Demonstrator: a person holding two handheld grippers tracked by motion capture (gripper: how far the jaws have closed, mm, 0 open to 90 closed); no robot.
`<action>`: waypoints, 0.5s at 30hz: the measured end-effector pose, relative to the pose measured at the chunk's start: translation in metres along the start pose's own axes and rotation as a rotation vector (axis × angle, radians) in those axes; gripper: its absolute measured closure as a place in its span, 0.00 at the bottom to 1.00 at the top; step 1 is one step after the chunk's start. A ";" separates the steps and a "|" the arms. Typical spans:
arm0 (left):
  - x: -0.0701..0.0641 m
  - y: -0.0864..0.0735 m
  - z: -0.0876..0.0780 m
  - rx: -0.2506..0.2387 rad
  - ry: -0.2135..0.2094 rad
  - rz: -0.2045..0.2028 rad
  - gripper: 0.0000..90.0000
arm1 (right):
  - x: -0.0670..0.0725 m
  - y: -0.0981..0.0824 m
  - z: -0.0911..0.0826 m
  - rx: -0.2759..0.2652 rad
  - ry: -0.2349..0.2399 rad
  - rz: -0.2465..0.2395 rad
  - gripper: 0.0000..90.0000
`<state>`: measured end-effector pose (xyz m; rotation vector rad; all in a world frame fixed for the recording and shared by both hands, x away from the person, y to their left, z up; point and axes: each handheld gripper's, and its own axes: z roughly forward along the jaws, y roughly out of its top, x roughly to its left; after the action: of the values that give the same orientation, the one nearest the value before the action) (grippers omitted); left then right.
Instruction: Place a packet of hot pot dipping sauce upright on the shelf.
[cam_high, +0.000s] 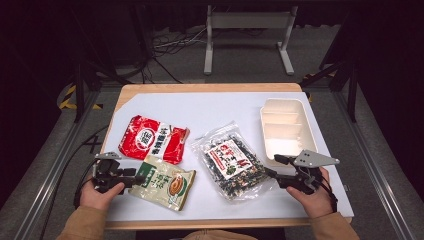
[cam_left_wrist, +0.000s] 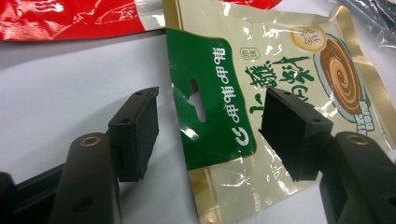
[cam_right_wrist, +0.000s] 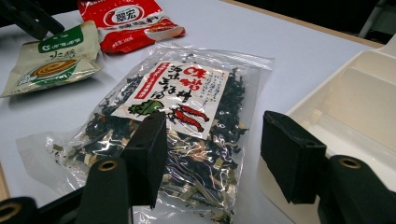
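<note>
A dark workshop floor strewn with cables and a grey metal stand lies behind a wooden table (cam_high: 200, 88) covered by a white sheet (cam_high: 220, 107), on which three snack packets and a tray are laid out. Near the sheet's front left corner, the left gripper (cam_high: 134, 178) lies low over the surface in a person's hand, its jaws standing wide apart on either side of the green-topped end of a beige packet (cam_high: 165, 182); in the left gripper view that packet (cam_left_wrist: 261, 93) lies flat on the sheet between the two black pads (cam_left_wrist: 137, 135), neither of which presses on it. Just beyond it, toward the left edge, lies a red packet (cam_high: 152, 138), its silver-trimmed edge next to the beige one. At the middle of the sheet rests a clear bag of dark dried seaweed (cam_high: 231, 161) with a white and red label. The right gripper (cam_high: 272, 166), held near the front right corner, points its jaws at that bag's right-hand edge; in the right gripper view the jaws gape wide with nothing clamped, the seaweed bag (cam_right_wrist: 177, 121) lying ahead of them and partly between them. Along the right edge of the sheet stands a cream divided tray (cam_high: 285, 107), its near end just beside the right gripper.
</note>
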<state>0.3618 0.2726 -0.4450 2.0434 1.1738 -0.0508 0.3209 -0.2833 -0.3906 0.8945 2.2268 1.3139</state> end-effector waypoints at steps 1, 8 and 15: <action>0.000 0.000 0.001 0.004 -0.004 0.005 0.41 | 0.000 0.000 0.000 0.000 0.000 0.000 0.46; -0.001 0.000 0.002 0.015 -0.052 -0.006 0.43 | -0.001 0.000 0.001 0.000 0.006 0.010 0.45; -0.009 0.001 -0.004 -0.016 -0.059 0.007 0.44 | -0.002 0.000 0.001 -0.001 0.009 0.015 0.44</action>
<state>0.3562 0.2685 -0.4384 2.0185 1.1268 -0.0973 0.3224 -0.2841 -0.3911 0.9083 2.2297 1.3286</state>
